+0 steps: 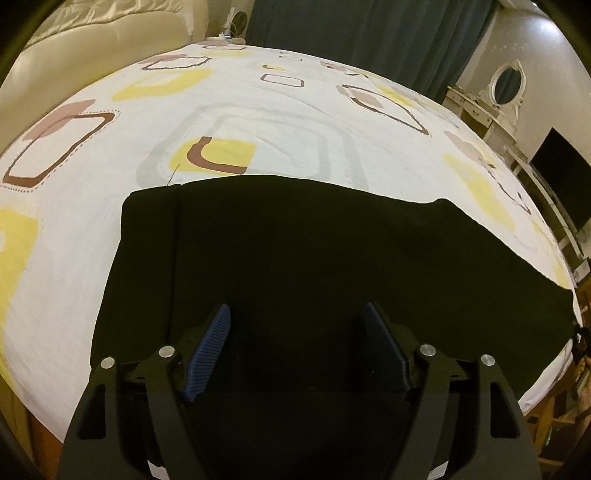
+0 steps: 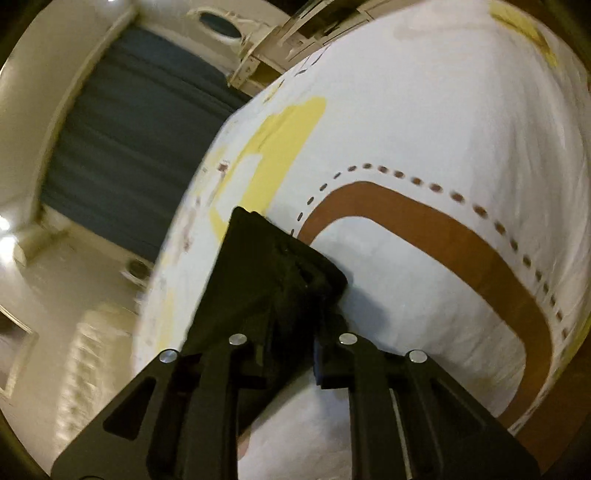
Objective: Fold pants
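Left wrist view, pants: I see the black pants (image 1: 295, 258) spread flat on the near part of the bed sheet (image 1: 258, 110), one straight edge running across the view and a vertical seam or fold line towards their left side.
Left wrist view, gripper: my left gripper (image 1: 297, 314) hangs over the dark cloth with its blue ribbed pads (image 1: 212, 350) spread wide, nothing between them.
Left wrist view, room: a dark curtain (image 1: 369, 33) and a white dresser with an oval mirror (image 1: 508, 86) stand beyond the bed; a cream headboard (image 1: 92, 40) shows at far left.
Right wrist view, pants: a corner of the pants (image 2: 273, 273) juts forward from the fingers, over the white sheet (image 2: 424, 122) with its brown band.
Right wrist view, gripper: my right gripper (image 2: 291, 325) is pinched narrow on that black cloth; the view is tilted and motion-blurred.
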Motion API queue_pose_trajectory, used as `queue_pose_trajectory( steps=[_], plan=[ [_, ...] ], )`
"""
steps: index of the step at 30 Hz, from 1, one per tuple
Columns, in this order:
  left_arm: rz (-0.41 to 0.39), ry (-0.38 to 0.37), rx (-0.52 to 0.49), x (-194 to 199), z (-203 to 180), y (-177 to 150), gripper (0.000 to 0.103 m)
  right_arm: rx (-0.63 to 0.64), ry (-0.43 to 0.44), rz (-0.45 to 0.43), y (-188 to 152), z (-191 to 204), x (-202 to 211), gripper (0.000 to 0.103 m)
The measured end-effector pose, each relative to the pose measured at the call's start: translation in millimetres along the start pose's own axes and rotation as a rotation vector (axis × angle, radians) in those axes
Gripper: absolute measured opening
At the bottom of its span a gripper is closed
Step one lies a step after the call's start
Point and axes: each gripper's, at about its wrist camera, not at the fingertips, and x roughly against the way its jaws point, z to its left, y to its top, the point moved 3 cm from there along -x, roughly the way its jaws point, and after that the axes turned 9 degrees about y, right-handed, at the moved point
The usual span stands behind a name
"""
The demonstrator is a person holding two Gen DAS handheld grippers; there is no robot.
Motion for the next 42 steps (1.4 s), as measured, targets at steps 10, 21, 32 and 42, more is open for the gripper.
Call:
queue_pose_trajectory(
  steps=[10, 21, 32, 42],
  plan=[
    [-0.007, -0.004, 0.01, -1.1, -1.0, -0.1, 0.079, 0.24, -0.108, 0.086, 59.1, 45.5, -7.8, 0.049],
    [-0.029, 0.025, -0.01, -2.9, -6.0, -4.0, 0.081, 0.343, -0.174, 0.364, 60.7, 56.0, -91.4, 0.01],
    [-0.046, 0.036, -0.02, -5.2, -6.4, -5.6, 0.083, 0.272, -0.192, 0.265, 60.6, 41.6, -78.2, 0.013],
    [-0.06, 0.027, -0.023, 9.5, -7.1, 1.1, 0.083, 0.217, -0.163, 0.25, 59.8, 43.9, -34.0, 0.044]
  ],
)
